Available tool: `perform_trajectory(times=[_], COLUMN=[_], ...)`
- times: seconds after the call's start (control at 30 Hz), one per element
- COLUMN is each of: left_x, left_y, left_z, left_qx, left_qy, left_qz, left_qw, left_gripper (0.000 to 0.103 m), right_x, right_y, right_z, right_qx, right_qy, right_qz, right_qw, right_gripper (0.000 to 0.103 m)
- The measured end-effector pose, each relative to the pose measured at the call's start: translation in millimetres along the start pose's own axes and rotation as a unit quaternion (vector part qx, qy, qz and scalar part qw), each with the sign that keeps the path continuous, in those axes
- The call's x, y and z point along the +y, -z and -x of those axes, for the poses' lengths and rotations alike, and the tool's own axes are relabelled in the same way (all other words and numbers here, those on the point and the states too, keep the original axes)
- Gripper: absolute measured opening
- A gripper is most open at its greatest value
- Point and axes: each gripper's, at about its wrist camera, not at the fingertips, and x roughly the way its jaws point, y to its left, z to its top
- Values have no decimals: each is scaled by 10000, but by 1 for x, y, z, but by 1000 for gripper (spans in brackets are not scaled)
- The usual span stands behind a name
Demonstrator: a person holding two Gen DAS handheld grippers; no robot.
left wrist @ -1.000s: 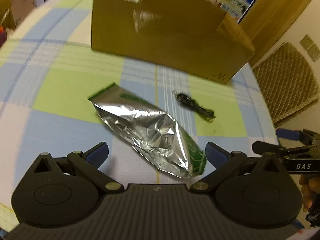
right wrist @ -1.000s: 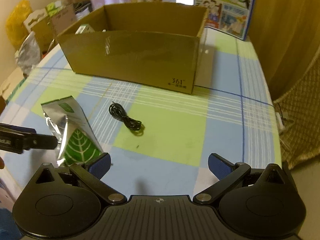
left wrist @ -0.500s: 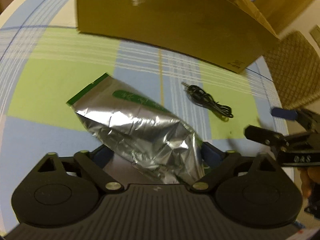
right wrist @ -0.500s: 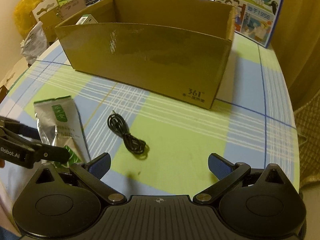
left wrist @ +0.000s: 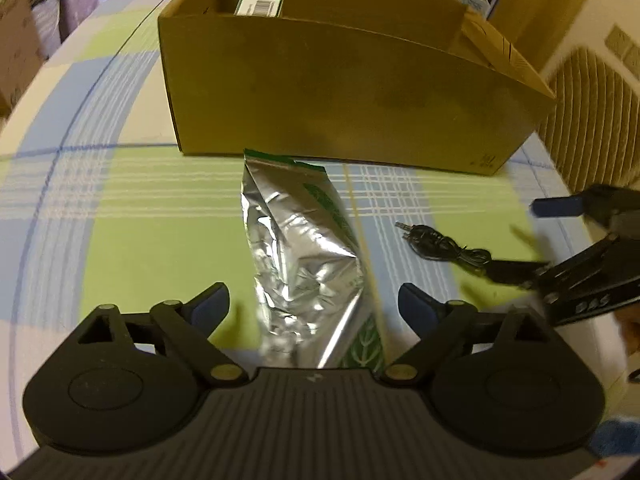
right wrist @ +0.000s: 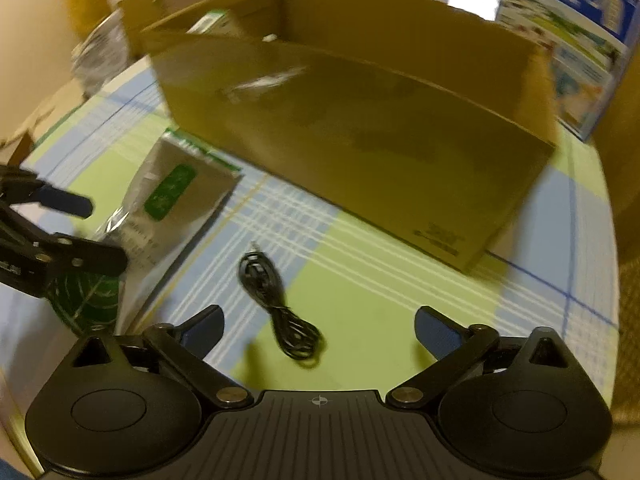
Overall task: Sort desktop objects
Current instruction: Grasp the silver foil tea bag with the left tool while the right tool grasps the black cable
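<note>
Pouch first, I'd say. Your left hand-held gripper [left wrist: 314, 304] has the foil pouch [left wrist: 298, 256] lying right between its spread fingers, long axis running straight toward 12 o'clock, near end tucked under the gripper body, far end almost at the wall of the cardboard box [left wrist: 340, 92]. Its jaws have just been closing but the pads aren't on the foil yet, so it's released, nothing gripped.

Your right hand-held gripper [right wrist: 318, 326] is in the same spot with the coiled black cable [right wrist: 276, 300]: bundle between the fingers, running from about 11 down to 5 o'clock, plug end pointing at the box. Those jaws have also just been closing, with daylight on both sides of the cable, so nothing's held.

Each hand is clearly nearer its own item. Box sits at 12 o'clock from both, open top, a green-and-white carton [left wrist: 260, 4] already inside. Checked surface [left wrist: 132, 240] around both items looks free, though the two grippers sit near each other, so mind that when lifting.
</note>
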Motion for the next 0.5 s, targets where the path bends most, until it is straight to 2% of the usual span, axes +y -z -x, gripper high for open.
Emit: perform_trajectory(times=[0.1, 0.3, 0.37, 0.43, 0.5], left_x=[-2, -1, 3, 6, 6], left_y=[5, -1, -1, 0, 0], left_z=[-7, -12, -15, -16, -17], left_qx=[-42, -63, -38, -4, 21], left_qy=[-68, -99, 27, 88, 159], left_qz=[-74, -275, -216, -194, -231], left_qw=[9999, 9996, 9998, 9998, 9996], left_gripper=[89, 87, 81, 79, 77], right_x=[10, 15, 13, 7, 7], right_y=[-5, -11, -13, -12, -10], right_z=[-12, -31, -33, -33, -30], right_qx=[179, 368, 368, 379, 345], right_qy=[-108, -171, -259, -415, -328], right_qz=[392, 778, 657, 371, 182], right_qw=[9990, 9961, 9968, 9977, 9987], right_gripper=[78, 73, 69, 57, 39])
